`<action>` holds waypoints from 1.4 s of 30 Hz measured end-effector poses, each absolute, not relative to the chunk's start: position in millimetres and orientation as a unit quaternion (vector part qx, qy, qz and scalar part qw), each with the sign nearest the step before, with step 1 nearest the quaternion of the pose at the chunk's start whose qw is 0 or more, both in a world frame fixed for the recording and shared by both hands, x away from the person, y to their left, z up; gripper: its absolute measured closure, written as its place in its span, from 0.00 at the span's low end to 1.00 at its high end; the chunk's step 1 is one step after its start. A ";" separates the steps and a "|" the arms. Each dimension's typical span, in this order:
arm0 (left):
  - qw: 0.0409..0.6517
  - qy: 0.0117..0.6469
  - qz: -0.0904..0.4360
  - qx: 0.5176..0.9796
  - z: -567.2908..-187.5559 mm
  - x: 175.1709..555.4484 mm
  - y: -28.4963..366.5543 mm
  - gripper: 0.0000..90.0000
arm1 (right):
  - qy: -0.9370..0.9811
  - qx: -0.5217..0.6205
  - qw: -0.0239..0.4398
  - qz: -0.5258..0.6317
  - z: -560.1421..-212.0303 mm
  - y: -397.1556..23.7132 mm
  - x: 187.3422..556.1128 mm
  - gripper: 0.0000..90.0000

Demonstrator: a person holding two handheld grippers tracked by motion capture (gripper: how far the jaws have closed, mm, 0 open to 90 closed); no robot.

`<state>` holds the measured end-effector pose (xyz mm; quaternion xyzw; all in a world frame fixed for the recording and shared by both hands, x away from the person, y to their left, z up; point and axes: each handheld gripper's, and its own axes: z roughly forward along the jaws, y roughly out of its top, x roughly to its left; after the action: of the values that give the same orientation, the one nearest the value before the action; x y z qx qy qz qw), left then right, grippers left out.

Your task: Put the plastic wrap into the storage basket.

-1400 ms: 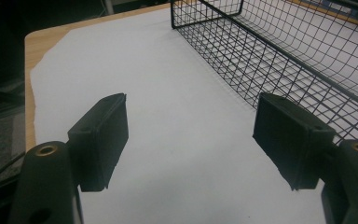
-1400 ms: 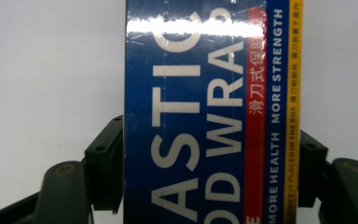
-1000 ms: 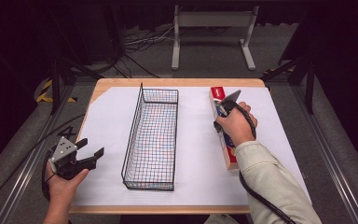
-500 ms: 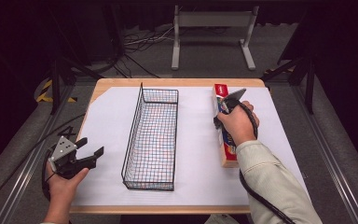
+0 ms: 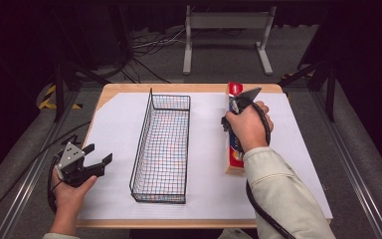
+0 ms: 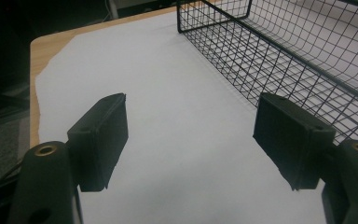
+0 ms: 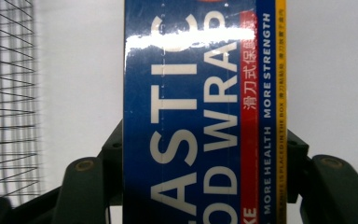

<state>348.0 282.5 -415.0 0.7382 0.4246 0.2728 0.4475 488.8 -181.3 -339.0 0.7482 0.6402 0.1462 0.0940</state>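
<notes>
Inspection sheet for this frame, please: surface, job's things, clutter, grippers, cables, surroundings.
Surface: wooden table covered by a white sheet.
Job's things: plastic wrap box, long, lying right of the wire basket; basket has nothing in it.
Clutter: nothing seen.
Grippers: right gripper shut on the box; left gripper open over bare sheet at the table's left edge.
Cables: one trails from each gripper; more lie on the floor beyond the table.
Surroundings: grey floor, white metal stand, dark backdrop.
</notes>
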 end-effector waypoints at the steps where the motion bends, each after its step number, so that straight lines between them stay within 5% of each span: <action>1: 0.448 0.425 0.273 0.738 -415.0 348.0 282.5 0.29 | 0.640 0.748 0.097 0.148 -336.4 -179.0 488.1 0.45; 42: 0.458 0.430 0.265 0.731 -413.2 350.5 282.8 0.30 | 0.620 0.755 0.031 0.211 -299.9 -78.0 474.7 0.45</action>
<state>350.5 282.8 -413.2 0.7314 0.4303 0.2654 0.4577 474.7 -78.0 -299.9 0.7551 0.6200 0.2110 0.0313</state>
